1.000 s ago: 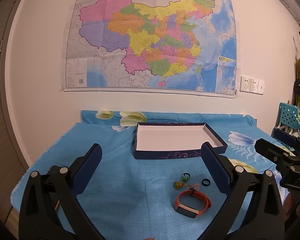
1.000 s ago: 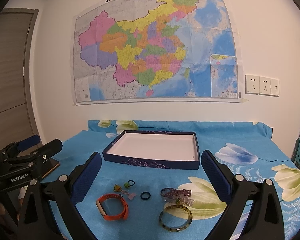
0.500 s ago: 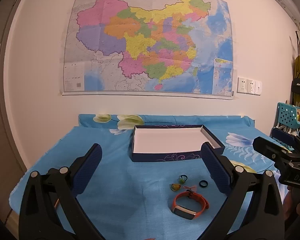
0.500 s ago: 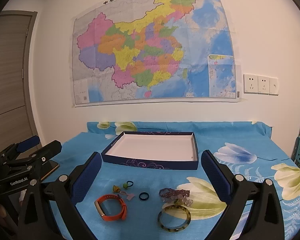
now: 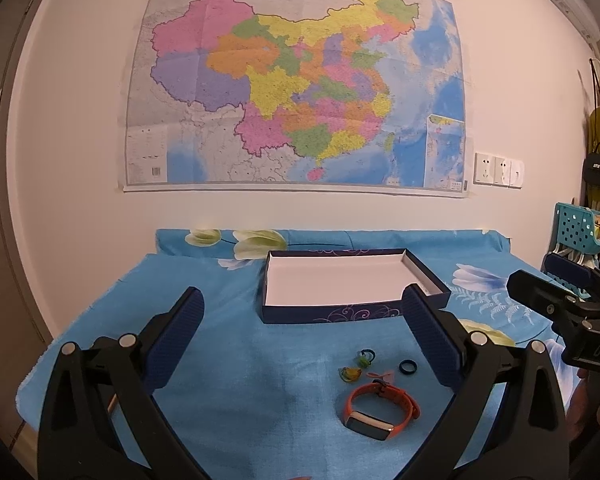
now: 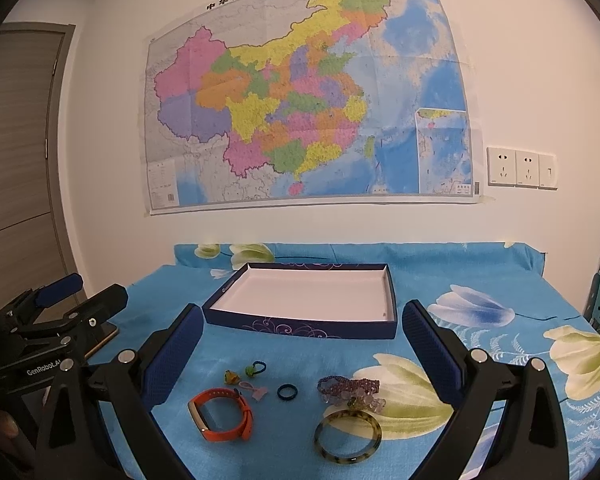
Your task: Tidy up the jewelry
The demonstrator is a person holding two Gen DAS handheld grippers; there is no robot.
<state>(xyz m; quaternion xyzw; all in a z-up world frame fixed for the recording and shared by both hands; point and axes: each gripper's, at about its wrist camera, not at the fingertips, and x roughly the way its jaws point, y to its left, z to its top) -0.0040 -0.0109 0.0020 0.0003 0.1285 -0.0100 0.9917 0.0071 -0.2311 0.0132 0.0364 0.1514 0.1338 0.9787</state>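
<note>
Still nothing is picked up: both the left claw (image 5: 300, 328) and right claw (image 6: 300, 340) hover spread wide, empty. Likely next, one must descend on the near orange rubber wristband (image 6: 222, 414) and carry it to the far shallow navy cardboard box (image 6: 300, 326).

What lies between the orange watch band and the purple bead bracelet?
In the right wrist view, a small dark ring lies between the orange watch band and purple bead bracelet.

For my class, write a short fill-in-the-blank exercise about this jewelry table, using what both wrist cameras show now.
1. The white-lined box holds ____ pieces of jewelry.
2. The watch band is colored ____.
3. Both the left tongs and right tongs stand ____.
4. The mottled bangle lies on the ____ tablecloth.

Missing words: no; orange; open; blue
</note>
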